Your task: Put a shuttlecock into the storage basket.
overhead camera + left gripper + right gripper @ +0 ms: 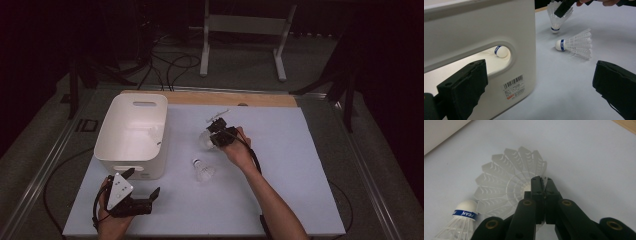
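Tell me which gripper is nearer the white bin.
Left. The left gripper sits open right beside the white bin, at its near wall. The right gripper is farther off on the table, shut on a shuttlecock.

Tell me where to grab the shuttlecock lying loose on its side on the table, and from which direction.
Judging by its pose, grip the loose shuttlecock across its feather skirt, coming down from above. It lies on its side, cork toward the white bin, so the skirt is the widest exposed part; the rounded cork might slip. The right gripper holds the other shuttlecock by its skirt rim.
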`<state>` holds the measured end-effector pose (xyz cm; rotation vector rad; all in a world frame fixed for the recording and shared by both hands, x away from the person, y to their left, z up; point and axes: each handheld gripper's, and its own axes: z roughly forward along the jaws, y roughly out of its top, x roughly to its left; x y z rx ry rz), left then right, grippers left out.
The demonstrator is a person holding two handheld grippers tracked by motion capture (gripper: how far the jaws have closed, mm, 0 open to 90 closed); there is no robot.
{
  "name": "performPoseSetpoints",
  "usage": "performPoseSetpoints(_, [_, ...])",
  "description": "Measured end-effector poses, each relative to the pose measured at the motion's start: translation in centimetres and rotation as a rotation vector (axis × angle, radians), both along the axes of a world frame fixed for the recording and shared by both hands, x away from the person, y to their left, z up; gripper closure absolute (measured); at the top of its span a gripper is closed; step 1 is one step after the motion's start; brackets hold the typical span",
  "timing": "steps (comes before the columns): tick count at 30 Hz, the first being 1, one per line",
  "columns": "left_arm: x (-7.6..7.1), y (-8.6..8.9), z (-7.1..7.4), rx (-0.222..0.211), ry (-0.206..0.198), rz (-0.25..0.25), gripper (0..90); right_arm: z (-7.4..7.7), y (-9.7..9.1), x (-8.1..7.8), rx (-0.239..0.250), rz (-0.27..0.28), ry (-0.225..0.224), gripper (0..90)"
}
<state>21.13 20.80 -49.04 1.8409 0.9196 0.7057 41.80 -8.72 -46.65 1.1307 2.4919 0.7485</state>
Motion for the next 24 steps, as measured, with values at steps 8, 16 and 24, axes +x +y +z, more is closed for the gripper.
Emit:
performPoseSetpoints(8, [0.0, 0.0, 0.0, 0.001, 0.000, 0.002, 0.5, 0.9, -0.1, -0.6, 0.010, 0.004, -0.024, 89.2])
performPoseSetpoints(16, [0.0, 0.0, 0.0, 0.001, -0.001, 0.002, 0.5, 2.0, -0.2, -1.2, 0.025, 0.003, -0.037, 89.2])
performPoseSetpoints(24, [0.0, 0.0, 0.0, 0.002, -0.002, 0.001, 0.5, 2.6, -0.2, -1.6, 0.047, 0.013, -0.039, 89.2])
